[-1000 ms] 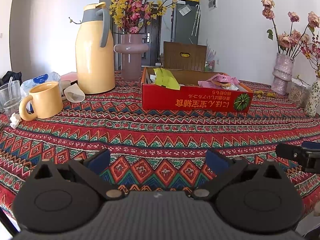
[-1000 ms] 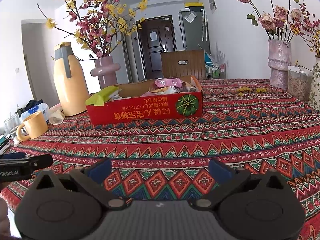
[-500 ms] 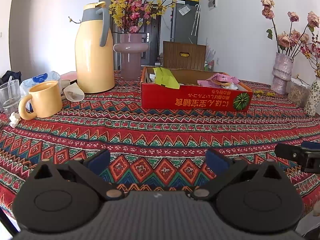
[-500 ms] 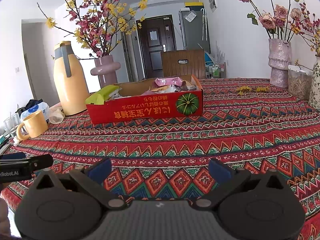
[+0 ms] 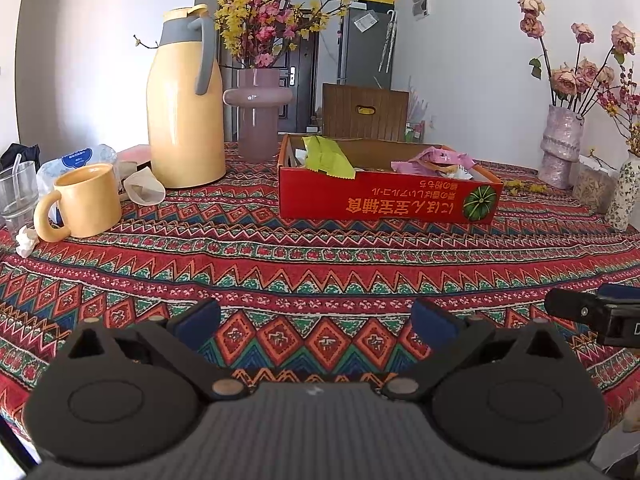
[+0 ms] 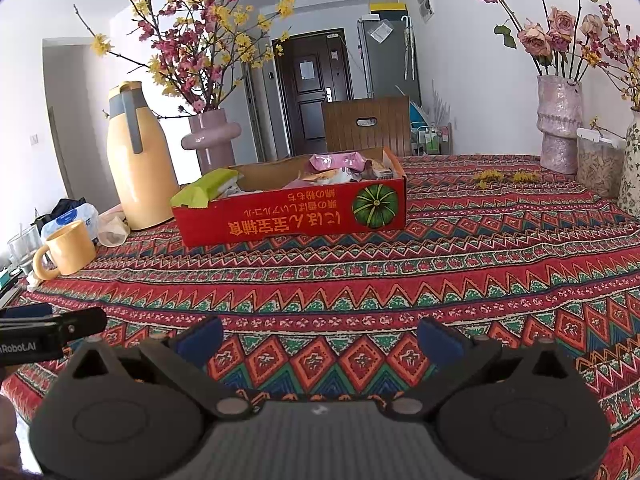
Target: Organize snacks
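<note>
Both grippers hover wide apart over the patterned tablecloth [image 5: 320,256], nothing held, snacks sitting in the red box [image 5: 384,200] towards the far edge.

Biggest first: that red cardboard box, printed with a green pumpkin picture and yellow Asian characters seen upside down, not readable to me. Beside it towards the far left corner, the yellow thermos jug [image 5: 186,108], then the mauve vase [image 5: 256,116] of blossom. Along the left edge, a yellow mug [image 5: 86,200]. In the box, a green packet [image 5: 326,156] droops over the rim and a pink packet [image 5: 430,160] lies crumpled; its print is too small to read. Left gripper [image 5: 316,324]: blue-padded fingers spread, empty. Right gripper [image 6: 320,338]: spread too, empty. In the right wrist view, the left gripper's side reads "Robot.AI", the start cut off.
</note>
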`<action>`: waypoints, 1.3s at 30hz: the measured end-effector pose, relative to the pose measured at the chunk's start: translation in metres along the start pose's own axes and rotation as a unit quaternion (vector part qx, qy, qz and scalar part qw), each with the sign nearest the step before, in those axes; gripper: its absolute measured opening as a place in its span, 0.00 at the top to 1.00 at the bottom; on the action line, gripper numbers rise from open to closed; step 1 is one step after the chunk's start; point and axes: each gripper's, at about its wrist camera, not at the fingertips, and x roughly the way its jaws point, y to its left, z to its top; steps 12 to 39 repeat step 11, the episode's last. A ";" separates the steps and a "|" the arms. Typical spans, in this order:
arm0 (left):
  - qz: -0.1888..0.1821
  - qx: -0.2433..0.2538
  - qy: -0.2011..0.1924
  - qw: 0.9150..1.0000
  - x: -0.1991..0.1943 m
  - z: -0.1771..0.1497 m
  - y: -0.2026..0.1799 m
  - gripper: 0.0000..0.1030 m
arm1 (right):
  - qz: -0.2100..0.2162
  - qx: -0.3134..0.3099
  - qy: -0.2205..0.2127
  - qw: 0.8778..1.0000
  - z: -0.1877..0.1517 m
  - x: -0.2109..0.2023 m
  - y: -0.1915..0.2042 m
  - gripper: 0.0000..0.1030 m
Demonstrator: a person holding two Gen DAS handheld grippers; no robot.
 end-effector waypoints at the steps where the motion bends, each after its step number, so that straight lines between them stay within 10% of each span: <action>1: 0.000 0.000 0.000 1.000 0.000 0.000 0.000 0.00 | 0.000 0.000 0.000 1.000 -0.001 0.001 0.000 0.00; 39: -0.009 -0.002 0.005 1.000 0.003 0.002 0.002 0.00 | 0.000 0.003 0.002 1.000 -0.004 0.002 0.000 0.00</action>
